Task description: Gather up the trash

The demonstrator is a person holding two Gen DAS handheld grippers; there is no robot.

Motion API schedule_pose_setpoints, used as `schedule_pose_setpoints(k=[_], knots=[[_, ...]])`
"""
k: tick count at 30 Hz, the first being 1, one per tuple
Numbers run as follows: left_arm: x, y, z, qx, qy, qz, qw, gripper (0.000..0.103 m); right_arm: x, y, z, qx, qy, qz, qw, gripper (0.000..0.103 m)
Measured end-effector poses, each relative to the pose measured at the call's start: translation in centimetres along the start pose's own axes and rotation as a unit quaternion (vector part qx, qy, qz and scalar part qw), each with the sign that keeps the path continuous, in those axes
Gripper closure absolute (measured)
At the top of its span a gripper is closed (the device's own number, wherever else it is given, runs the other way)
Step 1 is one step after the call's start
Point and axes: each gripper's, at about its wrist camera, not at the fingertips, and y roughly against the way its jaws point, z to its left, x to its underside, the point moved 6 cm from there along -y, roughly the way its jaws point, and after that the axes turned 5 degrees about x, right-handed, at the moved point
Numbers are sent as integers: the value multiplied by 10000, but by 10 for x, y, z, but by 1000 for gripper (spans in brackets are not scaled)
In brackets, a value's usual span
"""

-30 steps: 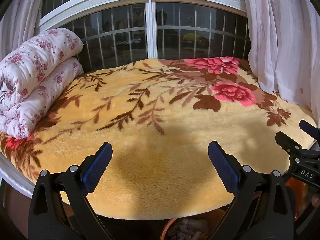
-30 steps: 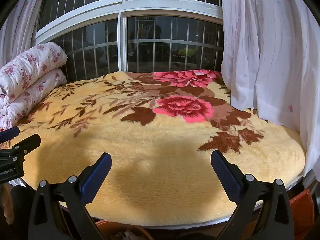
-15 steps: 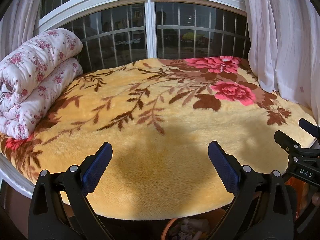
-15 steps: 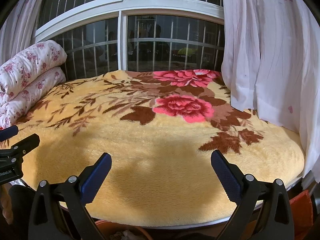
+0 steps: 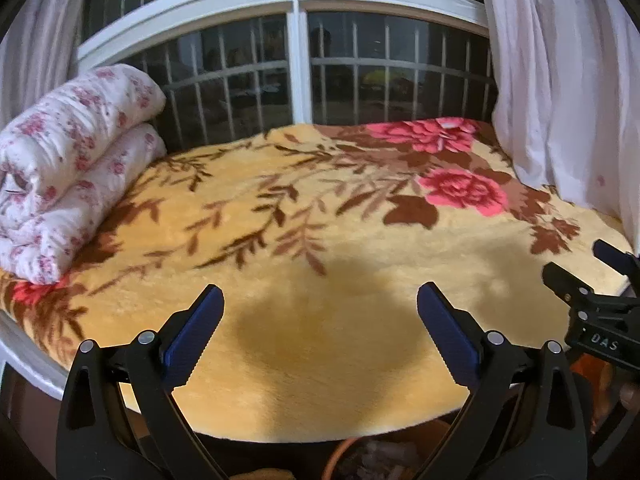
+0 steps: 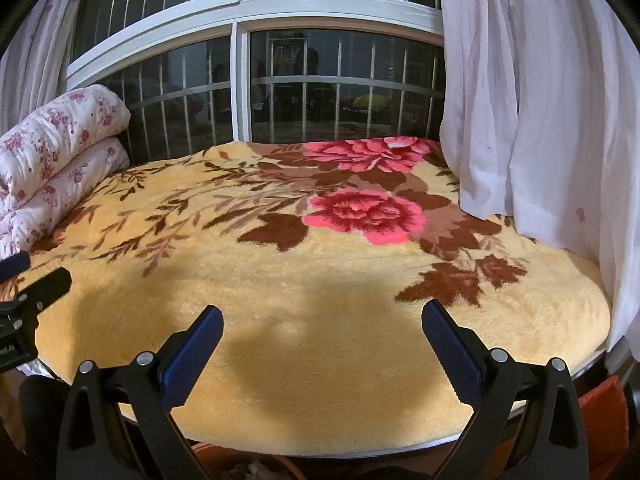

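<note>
**A:** So, quick rundown of both wrist cams. The left gripper (image 5: 318, 302) is spread wide with nothing between its blue pads (image 5: 192, 332), hanging over the near edge of a yellow plush blanket (image 5: 320, 280) with brown leaves and pink flowers. The right gripper (image 6: 320, 322) looks the same: jaws far apart, empty, above the same blanket (image 6: 320, 280) a bit further right.

**B:** Can each cam see the other one?

**A:** Yep. The right gripper's tips poke in at the right edge of the left view (image 5: 588, 276), and the left one's tips show at the left edge of the right view (image 6: 32, 276). They sit side by side, apart.

**B:** And the trash?

**A:** Nothing lying on the blanket that I can spot. Under the front edge of the bed there's an orange-rimmed bin (image 5: 344, 450) with crumpled pale stuff in it, pretty blurry. The right cam catches just its rim (image 6: 208, 450) at the bottom, below the gripper.

**B:** Anything else around?

**A:** Folded white quilt with pink flowers (image 5: 68, 168) stacked at the left end of the bed, barred window (image 5: 296, 60) behind, sheer white curtain (image 6: 532, 120) hanging at the right with its hem touching the blanket.
</note>
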Motion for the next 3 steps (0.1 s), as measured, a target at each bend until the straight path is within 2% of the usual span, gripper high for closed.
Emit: schedule_pose_setpoints(k=[3], knots=[[1,0,2,-61,19,-43,10000,8,1,0,-2,10,17,-8,10000,5]])
